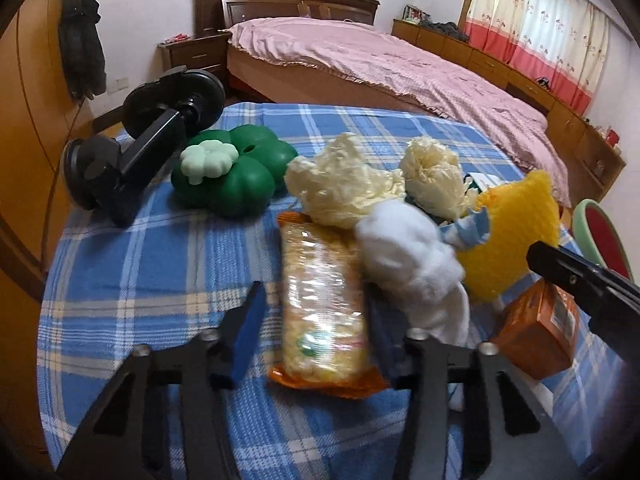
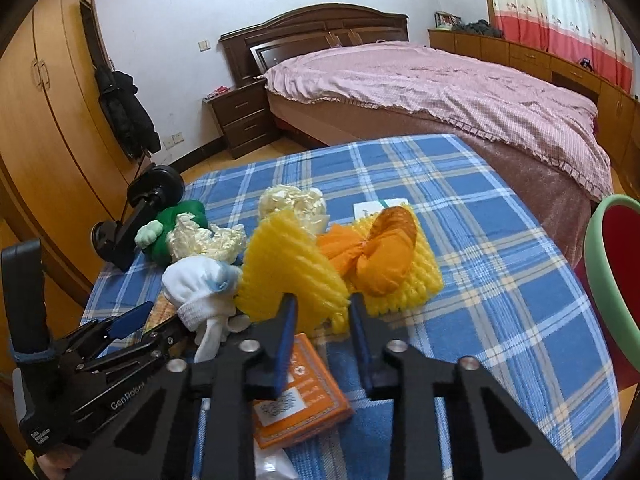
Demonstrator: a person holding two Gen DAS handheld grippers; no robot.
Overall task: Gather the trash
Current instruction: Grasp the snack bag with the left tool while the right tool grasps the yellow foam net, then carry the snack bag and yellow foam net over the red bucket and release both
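Observation:
Trash lies piled on a blue plaid cloth (image 1: 168, 280). An orange-edged snack packet (image 1: 324, 312) lies between the fingers of my left gripper (image 1: 316, 300). Its right finger sits at the packet's edge and a thin strip of cloth shows beside the left pad (image 1: 250, 320). A white sock (image 1: 408, 256) and crumpled cream bags (image 1: 344, 184) lie just beyond. My right gripper (image 2: 322, 300) is shut on the lower edge of a yellow foam net (image 2: 288, 268), above an orange box (image 2: 300, 392). An orange bag (image 2: 384, 252) rests on a second net.
A green clover-shaped container (image 1: 236, 172) and a black suction mount (image 1: 152, 144) stand at the cloth's far left. A red basin with a green rim (image 2: 616, 280) is at the right edge. A pink bed (image 2: 440, 80) and wooden wardrobes (image 2: 48, 100) lie beyond.

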